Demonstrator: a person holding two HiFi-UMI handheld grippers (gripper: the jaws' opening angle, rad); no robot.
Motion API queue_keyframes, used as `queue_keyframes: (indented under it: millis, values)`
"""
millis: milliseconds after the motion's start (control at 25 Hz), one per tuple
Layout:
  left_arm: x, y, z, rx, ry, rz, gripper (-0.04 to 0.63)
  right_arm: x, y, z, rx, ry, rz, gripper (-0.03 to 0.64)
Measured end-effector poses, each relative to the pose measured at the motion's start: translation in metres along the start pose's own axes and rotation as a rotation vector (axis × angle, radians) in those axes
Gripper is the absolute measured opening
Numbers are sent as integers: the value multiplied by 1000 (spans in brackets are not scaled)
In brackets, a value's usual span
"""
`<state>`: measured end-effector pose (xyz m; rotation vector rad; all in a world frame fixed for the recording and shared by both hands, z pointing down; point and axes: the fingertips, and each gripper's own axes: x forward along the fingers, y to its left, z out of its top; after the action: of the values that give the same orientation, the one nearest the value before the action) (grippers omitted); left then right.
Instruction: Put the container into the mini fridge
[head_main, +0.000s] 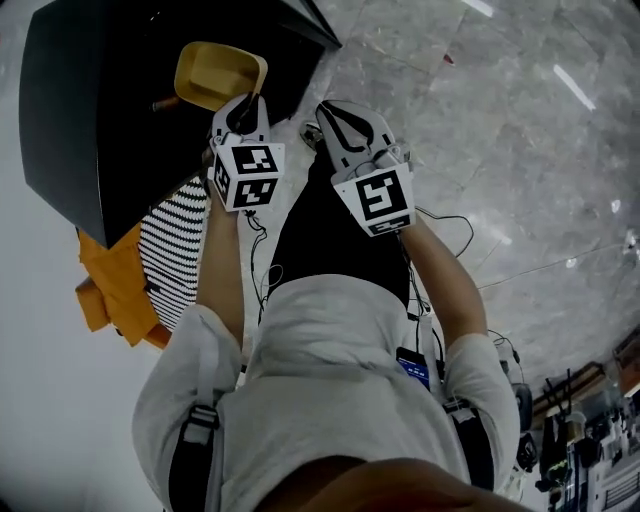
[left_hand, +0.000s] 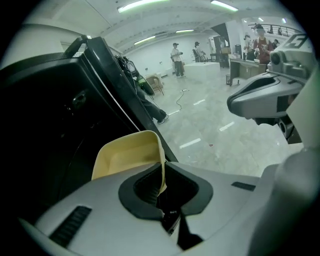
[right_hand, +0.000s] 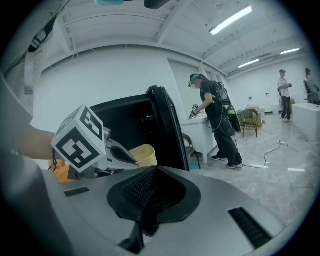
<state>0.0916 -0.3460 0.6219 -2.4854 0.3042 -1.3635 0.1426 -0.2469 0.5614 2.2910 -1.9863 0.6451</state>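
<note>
Shirt: the person's white shirt (head_main: 330, 370) fills the near edge of the head view, with both forearms reaching far toward the fridge
Left gripper (left_hand: 162, 186): jaws pinching one side wall of the container, with the thin rim caught between the pads
Right gripper (right_hand: 150, 195): jaws pressed together on nothing, just right of the left gripper and apart from the container
Container (left_hand: 127, 155): yellow, open-topped and seemingly empty; held in the air, mouth up, at the fridge's open front; whether it has passed the threshold cannot be told
Fridge (head_main: 70, 110): black and low on the floor, its inside too dark to make out shelves
Door (left_hand: 112, 95): swung open, standing just right of the container
Handling: probably light; the wall looks thin and may flex under the pinch, and smooth plastic could slip
Hold: the rim grip seems adequate for an empty tub, though held from one side it may droop; a bite deeper down the wall would steady it
Risk: the far edge could clip the door or the fridge frame
</note>
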Motion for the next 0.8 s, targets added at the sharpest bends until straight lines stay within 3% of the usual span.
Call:
queue_keyframes:
  millis: [360, 560, 800]
  values:
    - [41, 0, -25, -87, -20, -5, 29, 33, -6, -19, 57, 0, -20, 40]
    - [64, 2, -27, -45, -5, 11, 29, 57, -13, -27, 93, -12, -30, 40]
    - [91, 3, -43, -59, 10, 9, 29, 72, -25, -47, 132, -15, -54, 40]
